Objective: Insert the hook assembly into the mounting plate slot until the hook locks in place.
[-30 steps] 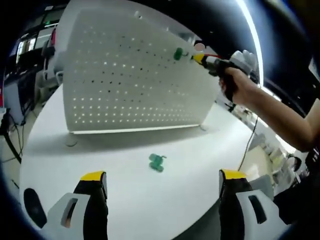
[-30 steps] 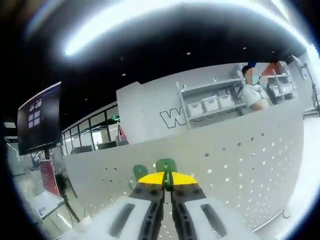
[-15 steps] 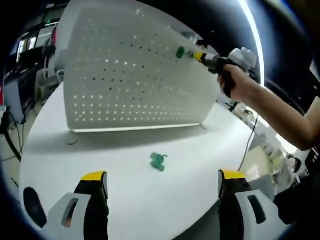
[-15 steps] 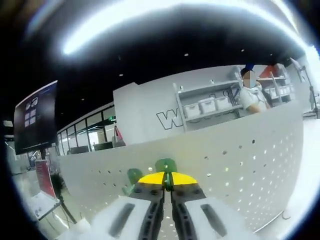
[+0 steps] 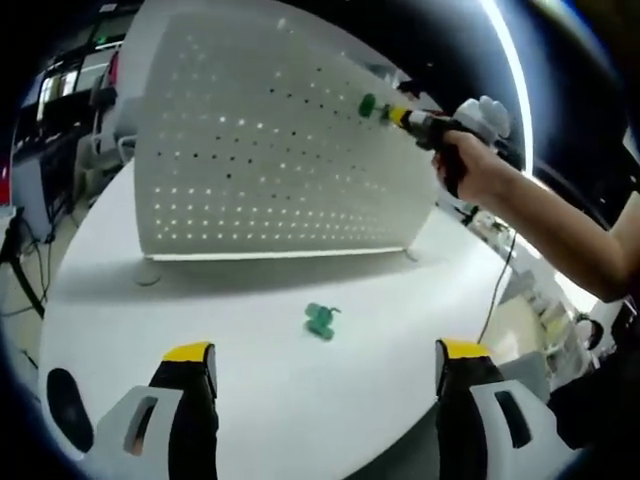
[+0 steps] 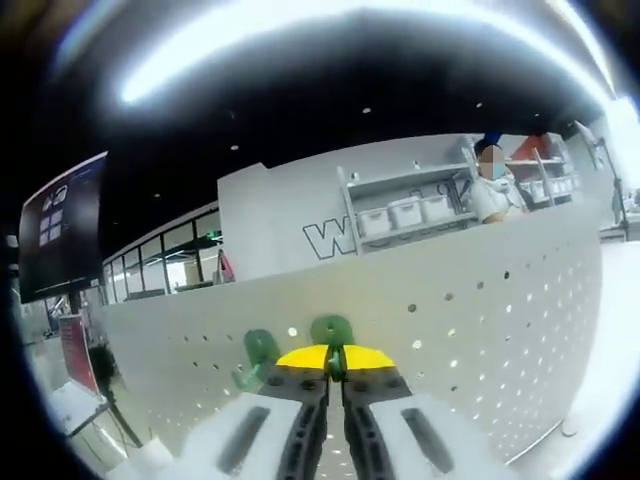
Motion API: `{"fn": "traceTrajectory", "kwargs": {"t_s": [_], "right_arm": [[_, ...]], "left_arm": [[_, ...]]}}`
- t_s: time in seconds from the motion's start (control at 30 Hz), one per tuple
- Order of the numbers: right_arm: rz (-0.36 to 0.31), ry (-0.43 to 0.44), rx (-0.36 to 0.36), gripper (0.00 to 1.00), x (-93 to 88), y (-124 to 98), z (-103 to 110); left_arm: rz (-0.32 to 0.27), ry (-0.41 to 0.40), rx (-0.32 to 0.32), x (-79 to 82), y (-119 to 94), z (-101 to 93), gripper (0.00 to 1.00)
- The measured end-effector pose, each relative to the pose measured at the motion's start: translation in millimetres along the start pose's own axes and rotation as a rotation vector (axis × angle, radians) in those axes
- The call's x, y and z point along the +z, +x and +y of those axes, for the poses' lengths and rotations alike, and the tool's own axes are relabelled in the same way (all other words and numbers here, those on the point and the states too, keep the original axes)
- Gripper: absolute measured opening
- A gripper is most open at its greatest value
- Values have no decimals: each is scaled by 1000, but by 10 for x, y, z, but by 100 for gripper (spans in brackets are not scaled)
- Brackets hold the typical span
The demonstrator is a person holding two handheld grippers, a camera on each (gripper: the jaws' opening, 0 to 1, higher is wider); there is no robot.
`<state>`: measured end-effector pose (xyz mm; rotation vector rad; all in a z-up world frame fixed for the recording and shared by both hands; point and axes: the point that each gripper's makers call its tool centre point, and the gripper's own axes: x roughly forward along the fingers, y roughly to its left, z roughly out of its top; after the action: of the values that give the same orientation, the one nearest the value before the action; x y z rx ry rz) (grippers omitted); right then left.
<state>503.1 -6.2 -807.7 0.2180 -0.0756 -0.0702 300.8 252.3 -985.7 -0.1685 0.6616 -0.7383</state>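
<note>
A white pegboard mounting plate (image 5: 270, 150) stands upright on the round white table (image 5: 150, 310). My right gripper (image 5: 400, 114), held by a person's hand (image 5: 470, 170), is shut on a green hook assembly (image 5: 367, 105) at the board's upper right. In the right gripper view the yellow-tipped jaws of the right gripper (image 6: 335, 358) pinch the green hook assembly (image 6: 331, 330) against the perforated plate (image 6: 480, 320); a second green lobe sits just left of it. Another green hook piece (image 5: 320, 320) lies on the table in front of the board. My left gripper (image 5: 326, 352) hangs open above the table's near edge.
A dark cable (image 5: 497, 290) drops past the table's right edge. Behind the plate are shelves with white bins (image 6: 400, 212), a person beside them, and a dark screen (image 6: 60, 240) at left. Chairs and clutter stand left of the table (image 5: 40, 190).
The right gripper has carried the green hook slightly right along the plate's upper part, keeping it against the holes. The left gripper and the loose hook piece stay put.
</note>
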Motion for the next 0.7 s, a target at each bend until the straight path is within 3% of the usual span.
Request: {"fn": "traceTrajectory", "kwargs": {"t_s": [0.1,0.3,0.47,0.7], "right_arm": [[20,-48,-10,0,-13,21,2],[36,-57,-13,1,-21,19,-4],[57,-34,-22,8,-50,16,-29],[71,-6,3,11,-8,-9,22]], "left_arm": [[-2,-2,2,-2,-8,2,93],[-4,-4,6,-17,-25,6,93],[-9,-5,12,-11,-58,13,94],[-19,-5,31,17,-131,68,94]]}}
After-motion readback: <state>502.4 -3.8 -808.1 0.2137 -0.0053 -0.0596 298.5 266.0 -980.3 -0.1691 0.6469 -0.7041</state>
